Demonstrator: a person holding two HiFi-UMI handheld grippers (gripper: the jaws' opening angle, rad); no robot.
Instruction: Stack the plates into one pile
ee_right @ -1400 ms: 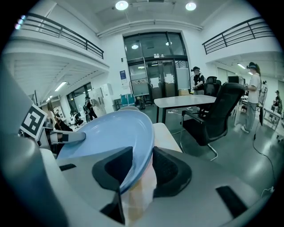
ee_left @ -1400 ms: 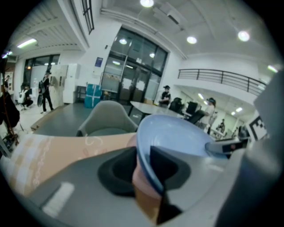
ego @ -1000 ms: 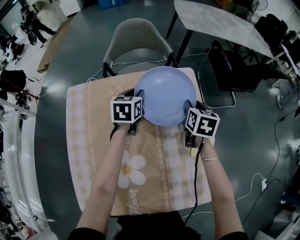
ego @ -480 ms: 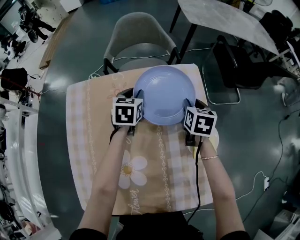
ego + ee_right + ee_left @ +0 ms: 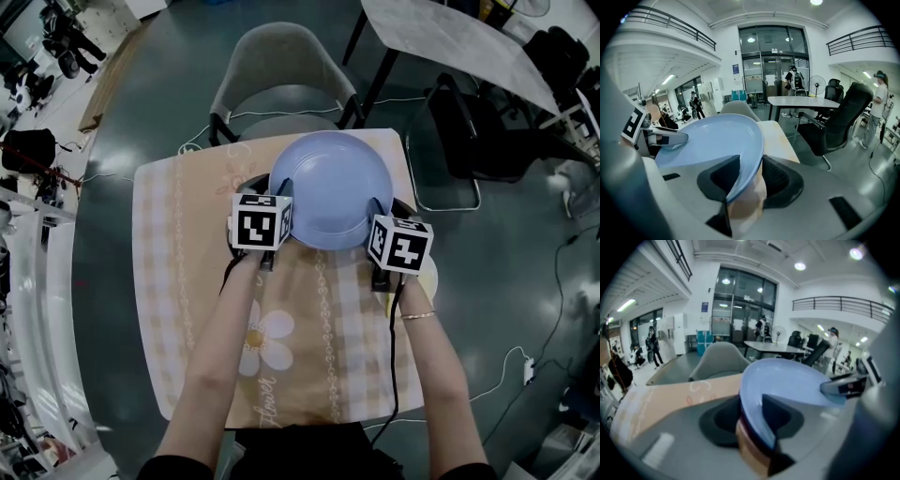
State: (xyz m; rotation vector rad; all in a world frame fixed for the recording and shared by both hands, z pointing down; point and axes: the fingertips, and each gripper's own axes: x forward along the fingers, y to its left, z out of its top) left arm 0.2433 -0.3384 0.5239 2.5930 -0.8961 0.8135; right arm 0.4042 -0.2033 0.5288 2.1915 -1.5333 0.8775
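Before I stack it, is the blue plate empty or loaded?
Empty: the blue plate shows a bare face in the head view.

The plate [image 5: 328,187] is plain light blue. The tablecloth [image 5: 187,281] is tan with pale checked stripes — and a big white daisy [image 5: 264,343] with a yellow middle. The chair [image 5: 281,61] is grey.
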